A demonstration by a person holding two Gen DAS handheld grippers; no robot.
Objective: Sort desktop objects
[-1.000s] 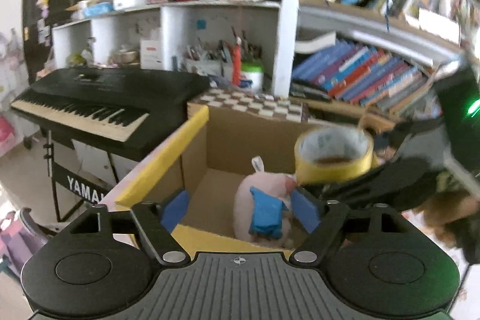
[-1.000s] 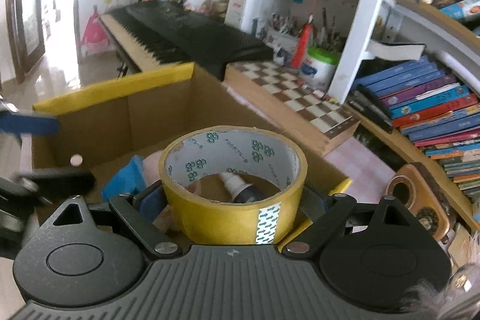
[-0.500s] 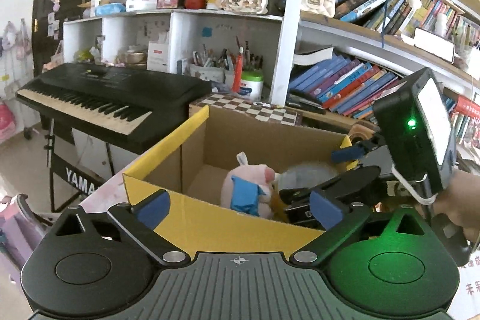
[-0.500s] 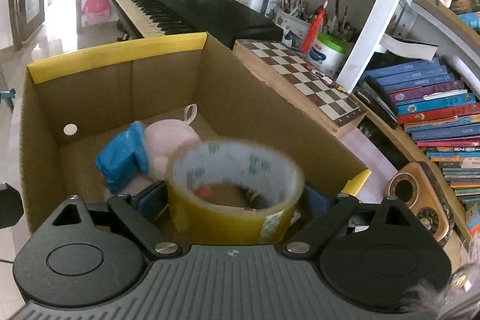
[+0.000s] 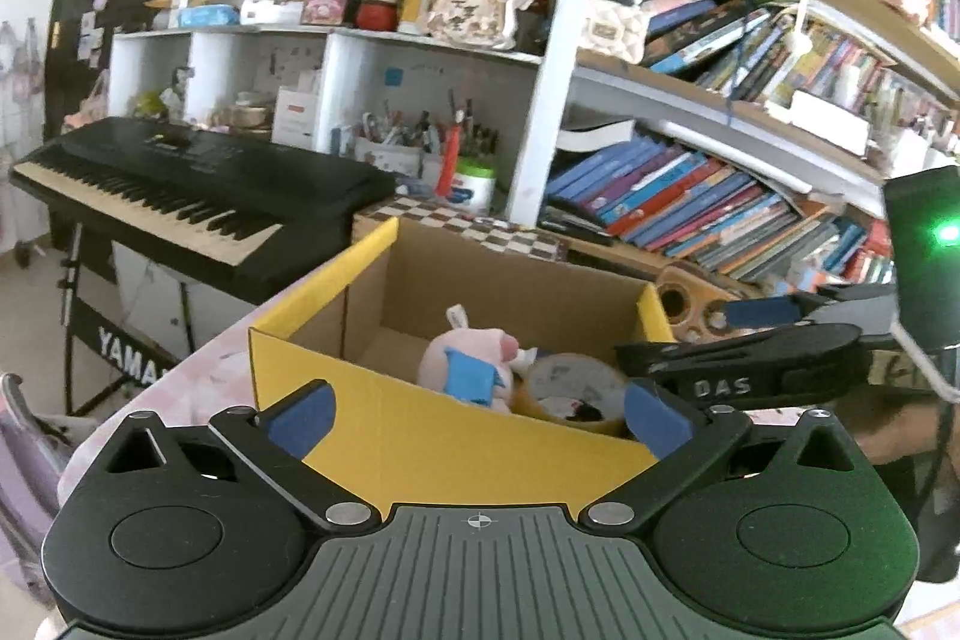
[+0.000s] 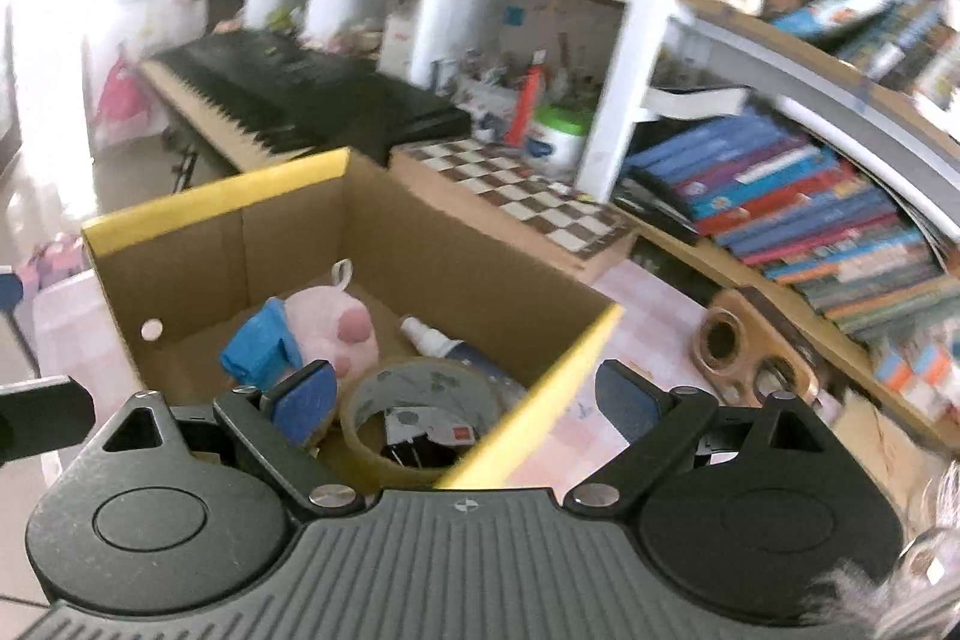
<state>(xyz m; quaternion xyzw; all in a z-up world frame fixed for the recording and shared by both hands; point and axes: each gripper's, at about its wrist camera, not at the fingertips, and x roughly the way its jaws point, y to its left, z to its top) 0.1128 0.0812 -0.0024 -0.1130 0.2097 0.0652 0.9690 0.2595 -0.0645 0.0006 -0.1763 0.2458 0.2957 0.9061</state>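
Your open brown cardboard box with yellow-taped rims [image 6: 456, 274] sits on the pink checked desk surface [image 6: 648, 316], the brown-and-white chessboard [image 6: 528, 202] just behind it and the black electronic keyboard [image 5: 180, 196] off to one side. Inside the box: pink plush toy with a blue cloth piece [image 6: 312, 334], roll of yellow adhesive tape [image 6: 420, 412] lying flat with black binder clips showing through its core, and a small white bottle [image 6: 429, 337] near the far wall. Left gripper [image 5: 477, 409] hovers outside the near yellow wall, fingers spread wide, nothing between them. Right gripper [image 6: 462, 394] straddles the box's yellow corner edge, fingers also spread and empty; the tape lies below, free of the pads. Risk, as judged: your right gripper's fingers sit close on either side of that rim, so a sideways pull could catch the light box and drag or tip it. The wooden plaque with round holes [image 6: 756, 364] stays outside the box, near the books; it looks like a candidate still to sort.
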